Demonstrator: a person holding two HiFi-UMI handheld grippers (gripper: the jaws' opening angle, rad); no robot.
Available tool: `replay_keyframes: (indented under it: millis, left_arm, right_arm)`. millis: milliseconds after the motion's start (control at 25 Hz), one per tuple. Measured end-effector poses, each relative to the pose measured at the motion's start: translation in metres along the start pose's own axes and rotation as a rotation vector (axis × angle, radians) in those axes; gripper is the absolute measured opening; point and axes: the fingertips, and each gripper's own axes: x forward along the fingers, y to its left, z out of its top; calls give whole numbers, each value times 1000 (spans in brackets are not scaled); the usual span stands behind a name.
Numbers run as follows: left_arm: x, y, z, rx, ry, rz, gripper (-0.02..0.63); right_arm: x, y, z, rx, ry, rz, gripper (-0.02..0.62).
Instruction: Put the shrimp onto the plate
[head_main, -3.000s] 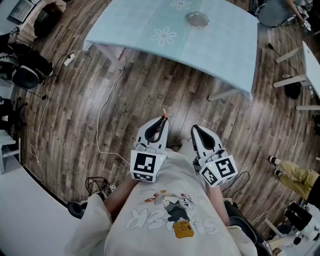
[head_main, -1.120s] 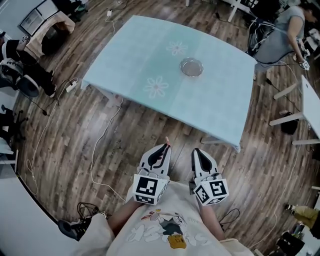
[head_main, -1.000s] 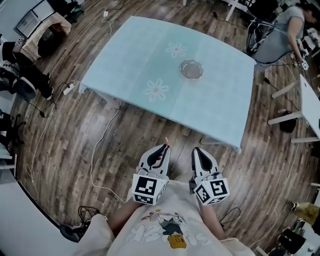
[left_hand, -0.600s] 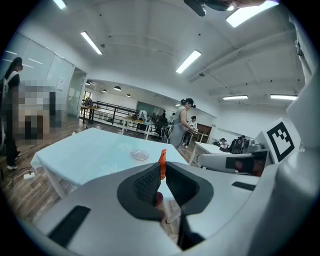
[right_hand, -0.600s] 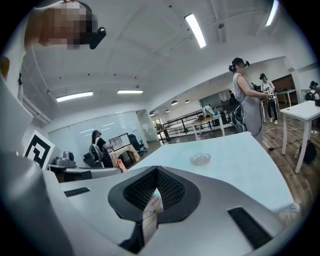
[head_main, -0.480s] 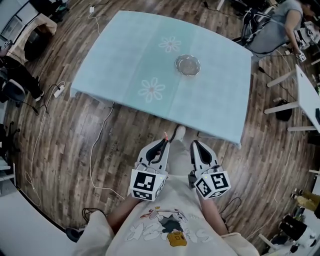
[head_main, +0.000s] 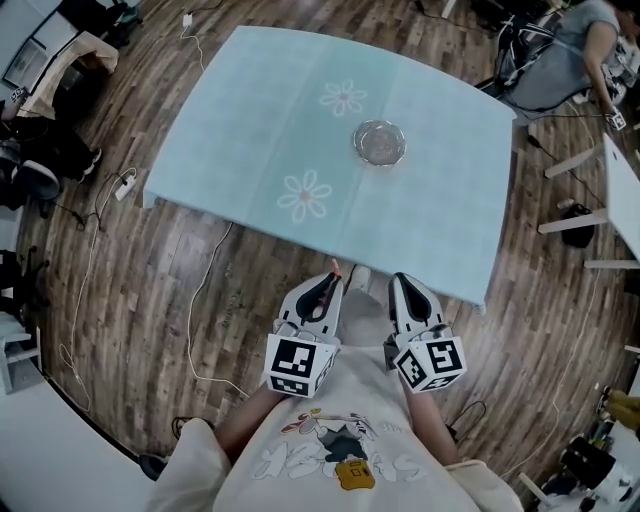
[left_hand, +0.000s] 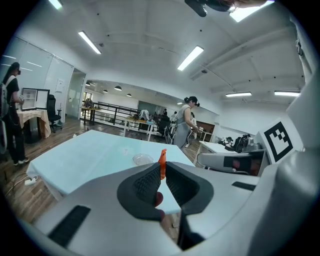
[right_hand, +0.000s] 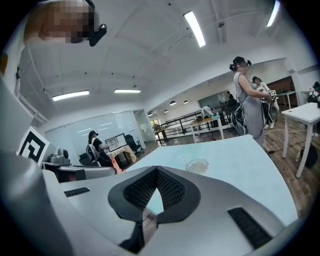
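1. Compared with the head view three seconds ago, the table (head_main: 250, 120) is now seen whole. Then only its near part showed at the top of the picture.
2. Since half a second ago little has changed. The table's near edge is drawn slightly closer to both grippers, and the plate (head_main: 379, 142) is kept on the table's far half, right of its middle line.
3. The left gripper (head_main: 331, 276) is still held short of the table's near edge, over the wooden floor (head_main: 150, 300). Its jaws are closed almost fully, and the shrimp (head_main: 336, 266) is pinched between the pads.
4. The right gripper (head_main: 400, 281) is held beside it, also short of the table's near edge. In the right gripper view its jaws (right_hand: 156, 170) are brought together at the tips, and nothing is held between them.
5. In the left gripper view the shrimp (left_hand: 162, 161) is seen upright between the pads. Its long axis is set along the jaws, and its orange end is pushed out past the tips of the left gripper (left_hand: 161, 175), toward the table (left_hand: 90, 155).
6. From that view the plate (left_hand: 142, 159) is seen on the table beyond the shrimp, well apart from it.
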Motion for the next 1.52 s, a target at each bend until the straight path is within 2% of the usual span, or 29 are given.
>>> replay_keyframes:
  millis: [400, 720, 920, 1120, 1320, 1520]
  left_arm:
    - [94, 6, 38, 1, 14, 54, 35]
    - [169, 26, 59, 4, 24, 120, 37]
    - [194, 28, 70, -21, 29, 162, 37]
    - [220, 27, 81, 9, 29, 157, 37]
    - [240, 32, 80, 10, 53, 158, 37]
    - [252, 38, 82, 38, 40, 150, 37]
  right_arm:
    - [56, -67, 46, 0, 3, 73, 23]
    - [116, -122, 63, -2, 37, 131, 23]
    - [128, -142, 69, 4, 65, 154, 23]
    - [135, -155, 75, 11, 62, 168, 23]
    - [146, -164, 64, 17, 105, 179, 23]
    - [156, -174, 75, -5, 82, 167, 23]
